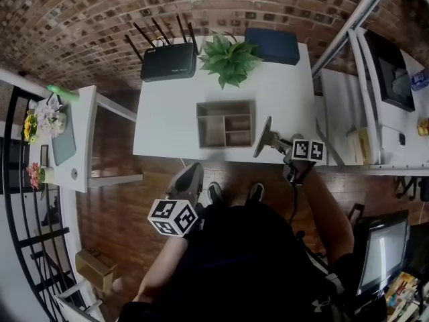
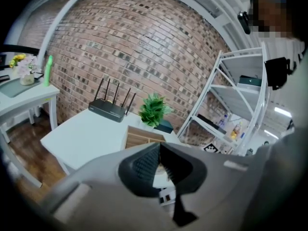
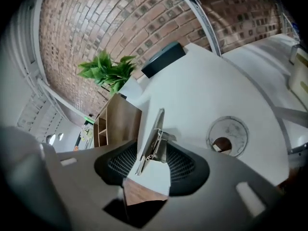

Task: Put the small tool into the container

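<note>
A slim metal tool (image 1: 263,137) leans over the front right edge of the white table (image 1: 167,123). In the right gripper view the tool (image 3: 153,138) stands between the dark pads of my right gripper (image 3: 152,161), whose jaws are spread wide, so the right gripper (image 1: 269,141) is open around it. The wooden container (image 1: 224,104) with several compartments sits mid-table, just left of the tool; its side (image 3: 118,124) is close ahead. My left gripper (image 1: 188,180) hangs over the floor in front of the table, and its pads (image 2: 144,162) meet with nothing between them.
A black router (image 1: 167,62), a green plant (image 1: 228,59) and a dark blue box (image 1: 271,45) line the table's far edge. A round cable hole (image 3: 227,134) lies right of the tool. A white shelf frame (image 1: 365,106) stands right, a side table (image 1: 77,136) left.
</note>
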{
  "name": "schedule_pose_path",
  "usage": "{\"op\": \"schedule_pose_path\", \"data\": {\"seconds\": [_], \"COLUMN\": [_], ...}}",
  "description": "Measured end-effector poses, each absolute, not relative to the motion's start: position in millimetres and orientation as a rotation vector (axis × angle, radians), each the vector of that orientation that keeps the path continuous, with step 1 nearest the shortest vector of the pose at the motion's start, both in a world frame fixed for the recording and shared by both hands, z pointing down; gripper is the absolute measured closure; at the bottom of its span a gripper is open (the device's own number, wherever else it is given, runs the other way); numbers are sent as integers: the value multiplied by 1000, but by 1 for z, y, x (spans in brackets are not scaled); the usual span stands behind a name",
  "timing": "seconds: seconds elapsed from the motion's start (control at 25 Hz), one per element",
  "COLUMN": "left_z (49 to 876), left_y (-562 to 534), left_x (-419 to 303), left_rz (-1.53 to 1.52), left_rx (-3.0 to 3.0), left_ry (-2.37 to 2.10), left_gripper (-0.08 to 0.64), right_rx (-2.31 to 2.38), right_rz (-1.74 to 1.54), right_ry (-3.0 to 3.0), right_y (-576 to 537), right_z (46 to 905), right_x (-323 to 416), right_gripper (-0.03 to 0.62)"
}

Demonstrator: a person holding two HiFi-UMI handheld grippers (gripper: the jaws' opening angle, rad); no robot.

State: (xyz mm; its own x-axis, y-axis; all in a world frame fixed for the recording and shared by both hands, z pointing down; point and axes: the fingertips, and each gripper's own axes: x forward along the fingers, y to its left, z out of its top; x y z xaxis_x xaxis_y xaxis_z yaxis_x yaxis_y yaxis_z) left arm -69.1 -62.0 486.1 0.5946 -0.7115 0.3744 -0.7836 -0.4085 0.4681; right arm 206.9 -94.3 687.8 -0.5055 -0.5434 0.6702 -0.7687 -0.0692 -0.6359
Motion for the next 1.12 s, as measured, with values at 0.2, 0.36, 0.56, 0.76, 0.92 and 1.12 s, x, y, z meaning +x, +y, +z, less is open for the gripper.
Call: {"op": "schedule_pose_path", "data": {"seconds": [0.2, 0.36, 0.56, 0.76, 0.92, 1.12], "left_z": [487, 490, 493, 493, 494, 495], "left_y": [-59, -54, -55, -57, -60, -65], "left_x": [-86, -92, -101, -101, -95, -86], "left_rz": [128, 116, 99, 94, 108, 116], "left_rx": [2169, 2144, 2118, 2121, 2134, 2151], "left_ry": [-1244, -1258, -1282, -1267, -1239, -1196], "left_gripper": [554, 554, 554, 555, 555, 555], "right_rx": [1372, 1337, 1312, 1308, 1371, 1401], "right_rz": [1621, 1597, 1604, 1640, 1631, 1562], "right_ry": [-1969, -1956, -1936, -1954, -2044, -2104], "right_y": [-104, -111, -114, -114, -118, -115], "right_z": [701, 707, 711, 707, 684, 663], "right_x": [204, 202, 199, 195, 193, 191], "right_gripper": [405, 428, 460, 502, 580, 580]}}
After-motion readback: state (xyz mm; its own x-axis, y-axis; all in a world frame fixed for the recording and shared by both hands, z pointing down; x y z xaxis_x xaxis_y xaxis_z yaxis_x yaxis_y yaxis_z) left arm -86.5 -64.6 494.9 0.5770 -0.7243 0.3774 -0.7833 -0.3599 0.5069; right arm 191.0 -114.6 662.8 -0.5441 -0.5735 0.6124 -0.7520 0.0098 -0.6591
